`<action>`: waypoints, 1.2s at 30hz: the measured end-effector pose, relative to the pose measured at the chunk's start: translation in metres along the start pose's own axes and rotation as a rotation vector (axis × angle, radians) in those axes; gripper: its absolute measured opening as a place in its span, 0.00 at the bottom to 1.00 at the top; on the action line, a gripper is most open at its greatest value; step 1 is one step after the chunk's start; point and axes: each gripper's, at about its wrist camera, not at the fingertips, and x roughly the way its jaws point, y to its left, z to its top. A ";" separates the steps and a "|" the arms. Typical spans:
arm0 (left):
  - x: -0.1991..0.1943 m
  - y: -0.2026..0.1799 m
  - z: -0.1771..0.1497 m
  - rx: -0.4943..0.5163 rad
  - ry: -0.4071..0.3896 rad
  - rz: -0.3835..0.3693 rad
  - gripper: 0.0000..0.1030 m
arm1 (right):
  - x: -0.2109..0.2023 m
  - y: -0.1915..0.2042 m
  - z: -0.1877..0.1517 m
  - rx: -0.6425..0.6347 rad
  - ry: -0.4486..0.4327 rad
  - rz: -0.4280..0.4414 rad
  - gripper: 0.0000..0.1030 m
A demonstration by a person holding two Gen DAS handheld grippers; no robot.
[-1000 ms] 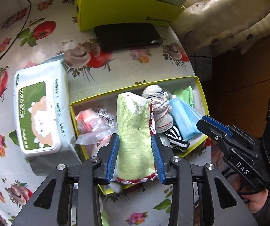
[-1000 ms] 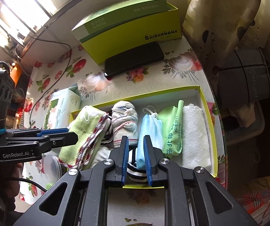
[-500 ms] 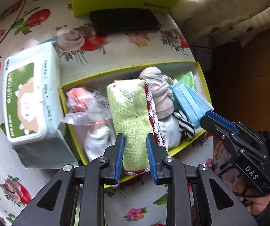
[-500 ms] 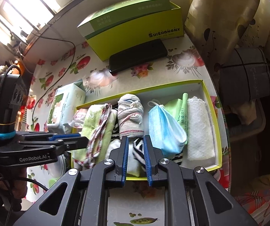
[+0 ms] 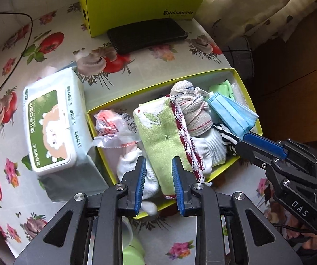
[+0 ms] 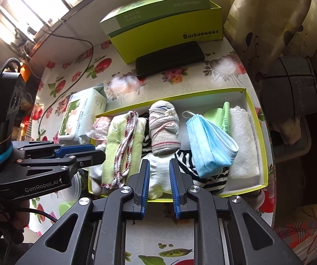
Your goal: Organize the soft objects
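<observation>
Left wrist view: a shallow yellow-green tray [image 5: 247, 101] sits on the flowered surface [image 5: 54, 44], packed with soft things: a green towel [image 5: 160, 137] with red-and-white trim, a rolled sock bundle [image 5: 191, 108], a blue mask [image 5: 231, 112], a striped cloth [image 5: 226, 134], a white sock [image 5: 131, 165] and a crinkled plastic packet [image 5: 109, 125]. The left tool [image 5: 158, 185] points steeply down over the tray's near edge; its jaws have just been closing and now stand partly open, framing the towel's near end and the white sock, the pads not visibly pressing on either. The right tool [image 5: 242, 142] reaches in from the right, its tip at the striped cloth, just below the mask.

From the right wrist view the right tool [image 6: 158, 180] also tilts steeply down, jaws nearly closed but with a gap, a ribbed white sock [image 6: 158, 172] seen between them; contact is not clear. A white folded cloth [image 6: 244, 141] lies at the tray's right end beside a green packet [image 6: 219, 117].

A wipes pack [image 5: 52, 130] lies just left of the tray. Farther back lie a black phone [image 5: 147, 35] and a green box [image 5: 140, 11]. A person's hand [image 6: 1, 216] holds the left tool's handle
</observation>
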 end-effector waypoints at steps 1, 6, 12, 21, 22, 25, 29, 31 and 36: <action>-0.002 0.000 -0.001 0.004 -0.009 0.008 0.25 | 0.000 0.002 -0.001 -0.003 0.002 0.001 0.18; -0.006 0.003 -0.006 0.013 -0.027 0.026 0.25 | 0.007 0.015 -0.005 -0.022 0.022 -0.001 0.19; 0.010 0.004 -0.008 0.017 0.014 0.009 0.25 | 0.027 0.022 -0.010 -0.019 0.089 -0.018 0.19; 0.002 0.011 -0.004 -0.017 -0.017 -0.012 0.25 | 0.019 0.017 -0.006 0.021 0.065 -0.002 0.22; 0.001 0.014 -0.003 -0.026 -0.020 -0.010 0.25 | 0.019 0.018 -0.003 0.023 0.060 0.003 0.23; 0.001 0.018 0.001 -0.036 -0.021 -0.003 0.25 | 0.021 0.020 0.001 0.021 0.051 0.000 0.23; 0.005 0.019 0.003 -0.046 -0.016 -0.003 0.25 | 0.024 0.010 0.013 0.028 0.044 -0.013 0.23; 0.009 0.017 0.005 -0.045 -0.009 0.001 0.25 | 0.029 0.003 0.022 0.024 0.038 -0.021 0.23; 0.020 0.009 0.013 -0.022 0.005 0.014 0.25 | 0.050 -0.014 0.036 0.051 0.065 -0.035 0.23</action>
